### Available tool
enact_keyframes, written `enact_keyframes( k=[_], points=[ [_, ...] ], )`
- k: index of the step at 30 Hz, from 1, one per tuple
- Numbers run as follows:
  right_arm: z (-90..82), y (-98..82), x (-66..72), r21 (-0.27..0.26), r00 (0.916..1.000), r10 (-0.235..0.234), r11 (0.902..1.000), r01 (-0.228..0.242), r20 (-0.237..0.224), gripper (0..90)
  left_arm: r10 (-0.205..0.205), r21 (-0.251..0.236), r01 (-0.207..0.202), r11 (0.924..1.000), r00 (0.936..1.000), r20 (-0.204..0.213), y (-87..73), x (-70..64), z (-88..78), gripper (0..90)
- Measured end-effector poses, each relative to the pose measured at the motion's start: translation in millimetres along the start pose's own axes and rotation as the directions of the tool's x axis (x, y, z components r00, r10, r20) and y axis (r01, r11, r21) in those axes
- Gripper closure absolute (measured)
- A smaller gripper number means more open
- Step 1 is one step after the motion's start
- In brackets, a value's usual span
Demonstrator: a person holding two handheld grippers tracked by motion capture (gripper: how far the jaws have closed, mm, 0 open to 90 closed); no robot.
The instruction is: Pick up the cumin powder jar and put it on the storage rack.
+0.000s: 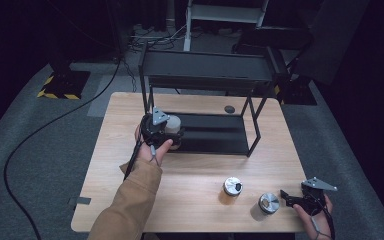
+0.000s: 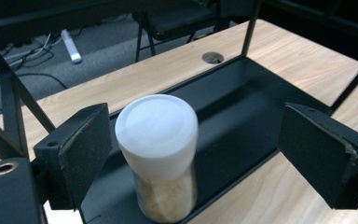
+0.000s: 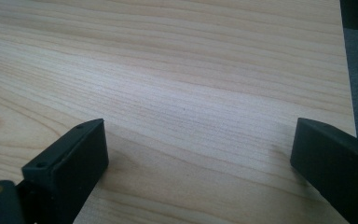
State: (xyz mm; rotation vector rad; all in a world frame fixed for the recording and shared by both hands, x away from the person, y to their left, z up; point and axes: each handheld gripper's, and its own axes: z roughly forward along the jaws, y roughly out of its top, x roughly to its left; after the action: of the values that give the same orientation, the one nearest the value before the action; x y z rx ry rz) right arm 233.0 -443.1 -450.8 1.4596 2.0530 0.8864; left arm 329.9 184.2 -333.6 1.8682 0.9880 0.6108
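From above, your left hand and left gripper (image 1: pixel 172 131) hid most of the white-capped jar (image 1: pixel 173 123) on the rack's lower shelf (image 1: pixel 215 135). The left gripper view showed more — jar upright between parted jaws, untouched. Your right gripper (image 1: pixel 286 196) stood wide open, empty, over bare table (image 3: pixel 177 79).

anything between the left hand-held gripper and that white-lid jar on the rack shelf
Nothing visible. The jar stands upright on the black rack shelf, right between the open jaws of the left hand-held gripper. Neither pad touches it, with a small gap on one side, a wider one on the other, and nothing in those gaps.
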Motion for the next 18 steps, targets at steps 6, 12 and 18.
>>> enact_keyframes(
  k=[6,12,18],
  points=[
    [0.0,0.0,0.1,0.000,1.0000,0.000,1.0000,0.000,0.000,3.9,0.008,-0.008,-0.008,0.9999,0.9999,0.006,-6.8,-5.5,-18.3,9.4],
    [0.0,0.0,0.1,0.000,1.0000,0.000,1.0000,0.000,0.000,3.9,0.020,-0.002,-0.020,0.9998,0.9998,-0.007,-15.9,-11.9,-28.4,9.4],
    [0.0,0.0,0.1,0.000,1.0000,0.000,1.0000,0.000,0.000,3.9,0.025,0.014,-0.025,0.9996,0.9997,-0.004,-23.2,-16.0,-34.0,9.4]
  ],
)
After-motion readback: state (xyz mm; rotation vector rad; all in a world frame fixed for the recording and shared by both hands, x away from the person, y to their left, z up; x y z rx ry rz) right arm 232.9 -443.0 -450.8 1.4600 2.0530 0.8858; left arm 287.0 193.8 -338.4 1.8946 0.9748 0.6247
